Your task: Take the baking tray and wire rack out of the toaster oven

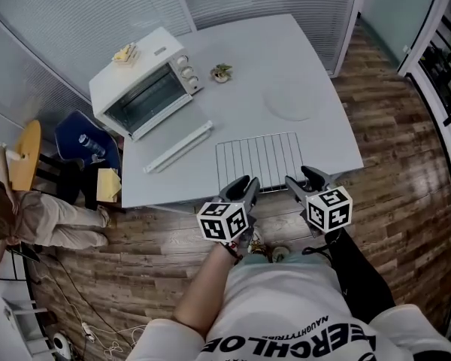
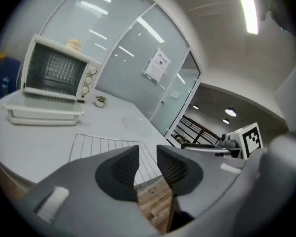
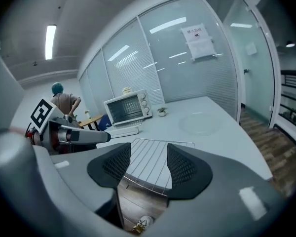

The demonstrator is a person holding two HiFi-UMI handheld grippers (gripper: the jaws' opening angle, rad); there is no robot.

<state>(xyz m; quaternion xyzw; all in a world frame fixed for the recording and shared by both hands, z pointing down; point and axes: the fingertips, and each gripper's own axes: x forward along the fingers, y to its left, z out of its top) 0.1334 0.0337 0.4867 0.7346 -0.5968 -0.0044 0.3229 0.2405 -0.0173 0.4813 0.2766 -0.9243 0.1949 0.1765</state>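
Note:
The wire rack (image 1: 259,160) lies flat on the white table (image 1: 316,59), overhanging its near edge. The white baking tray (image 1: 179,147) rests on the table in front of the white toaster oven (image 1: 143,89), whose glass door looks closed. My left gripper (image 1: 244,185) and right gripper (image 1: 304,177) hover side by side above the rack's near edge, apart from it. Both stand open with nothing between the jaws. In the left gripper view the left gripper (image 2: 148,154) frames the rack (image 2: 103,144), tray (image 2: 42,113) and oven (image 2: 54,70). The right gripper (image 3: 149,151) looks over the rack (image 3: 150,171) toward the oven (image 3: 127,107).
A round pale disc (image 1: 292,102) and a small plant (image 1: 222,72) sit on the table beyond the rack. A yellow item (image 1: 125,53) tops the oven. A blue chair (image 1: 86,145) and a seated person (image 1: 30,213) are at the left. Glass walls enclose the far side.

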